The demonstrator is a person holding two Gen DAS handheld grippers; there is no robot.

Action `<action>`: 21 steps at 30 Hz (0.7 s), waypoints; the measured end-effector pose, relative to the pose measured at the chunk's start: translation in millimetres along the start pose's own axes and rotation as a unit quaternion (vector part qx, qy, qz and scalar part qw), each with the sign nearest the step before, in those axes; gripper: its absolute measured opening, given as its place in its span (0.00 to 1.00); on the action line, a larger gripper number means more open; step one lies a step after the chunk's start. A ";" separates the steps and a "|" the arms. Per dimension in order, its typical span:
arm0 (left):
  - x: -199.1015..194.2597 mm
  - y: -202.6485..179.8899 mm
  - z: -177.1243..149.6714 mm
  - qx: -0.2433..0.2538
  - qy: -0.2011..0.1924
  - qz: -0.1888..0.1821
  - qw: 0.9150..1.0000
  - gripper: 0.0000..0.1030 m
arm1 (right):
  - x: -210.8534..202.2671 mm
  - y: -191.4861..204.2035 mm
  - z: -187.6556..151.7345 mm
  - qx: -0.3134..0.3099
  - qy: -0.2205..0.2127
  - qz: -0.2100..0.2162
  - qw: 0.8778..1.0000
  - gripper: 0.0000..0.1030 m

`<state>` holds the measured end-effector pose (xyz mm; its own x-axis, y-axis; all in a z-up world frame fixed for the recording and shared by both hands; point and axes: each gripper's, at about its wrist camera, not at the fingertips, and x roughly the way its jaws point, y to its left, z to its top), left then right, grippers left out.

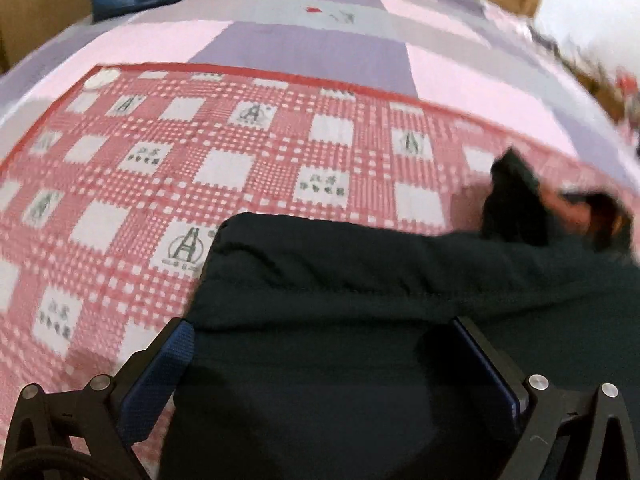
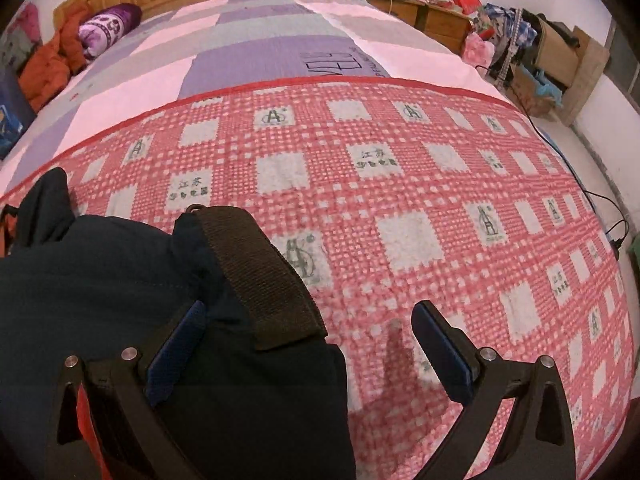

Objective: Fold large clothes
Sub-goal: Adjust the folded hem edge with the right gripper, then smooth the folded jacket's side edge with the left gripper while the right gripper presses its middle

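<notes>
Dark jacket [image 1: 360,280] lies bunched at the near edge of the red checked blanket [image 1: 240,152] on the bed.

My left tongs [image 1: 324,344] and right tongs [image 2: 308,332] gape, unclenched, astride the cloth; I'd pinch the ribbed cuff [image 2: 260,272] and matching edge evenly, then lift flat.

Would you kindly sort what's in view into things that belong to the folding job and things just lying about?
Job: dark garment; its ribbed band; red checked blanket; left hand-held gripper; right hand-held gripper.

Lying about: purple pillow; orange clothing; cardboard boxes.
</notes>
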<state>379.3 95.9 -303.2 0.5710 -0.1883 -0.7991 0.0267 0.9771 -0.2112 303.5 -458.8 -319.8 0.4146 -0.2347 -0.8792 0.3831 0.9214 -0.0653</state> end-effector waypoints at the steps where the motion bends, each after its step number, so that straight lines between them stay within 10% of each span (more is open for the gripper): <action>1: -4.7 3.5 -2.5 -0.014 -0.008 -0.018 1.000 1.00 | 0.7 -0.3 -0.1 0.001 0.000 0.001 1.000 1.00; 14: -20.9 1.3 -26.4 0.032 0.011 -0.027 0.999 1.00 | -25.6 -60.0 -20.6 0.161 -0.031 0.076 0.984 1.00; 21: -80.5 -10.9 -42.7 0.024 -0.034 -0.006 0.999 1.00 | -113.4 16.6 -51.2 -0.043 -0.129 0.008 0.991 0.99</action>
<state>298.0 96.2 -260.7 0.6253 -0.1952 -0.7556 0.0734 0.9786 -0.1921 220.5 -401.0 -245.3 0.6216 -0.2813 -0.7311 0.3074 0.9460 -0.1027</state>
